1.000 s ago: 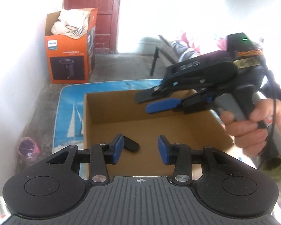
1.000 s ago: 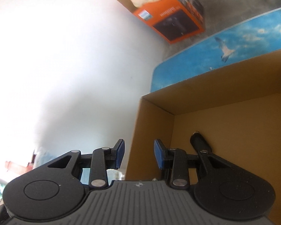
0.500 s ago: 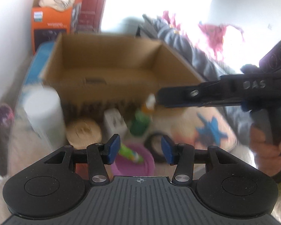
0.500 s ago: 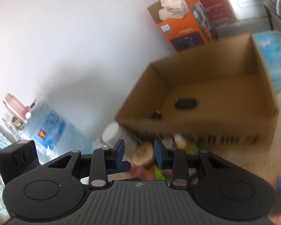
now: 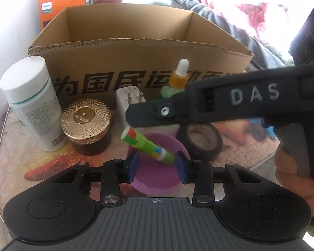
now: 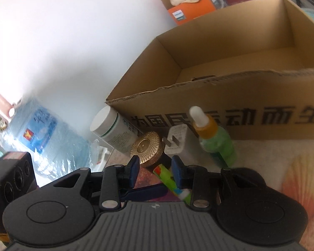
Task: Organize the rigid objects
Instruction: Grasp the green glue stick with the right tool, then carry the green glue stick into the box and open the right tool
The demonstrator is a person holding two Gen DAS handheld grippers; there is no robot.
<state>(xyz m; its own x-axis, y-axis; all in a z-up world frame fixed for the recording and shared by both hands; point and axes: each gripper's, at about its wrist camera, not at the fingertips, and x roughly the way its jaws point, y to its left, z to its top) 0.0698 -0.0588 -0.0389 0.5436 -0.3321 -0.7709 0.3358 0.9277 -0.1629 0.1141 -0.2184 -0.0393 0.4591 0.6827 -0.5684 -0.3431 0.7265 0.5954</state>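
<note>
Both grippers empty, jaws parted: left gripper (image 5: 157,165) straddles green tube (image 5: 148,144), long axis diagonal; right gripper (image 6: 155,172) just above.

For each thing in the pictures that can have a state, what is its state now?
cardboard box: open at the top.
white bottle: upright, cap on.
dropper bottle: upright, cap on.
gold-lidded jar: upright, lid on.
green tube: lying tilted across the purple bowl.
tape roll: lying flat.
left gripper: open, empty.
right gripper: open, empty.
</note>
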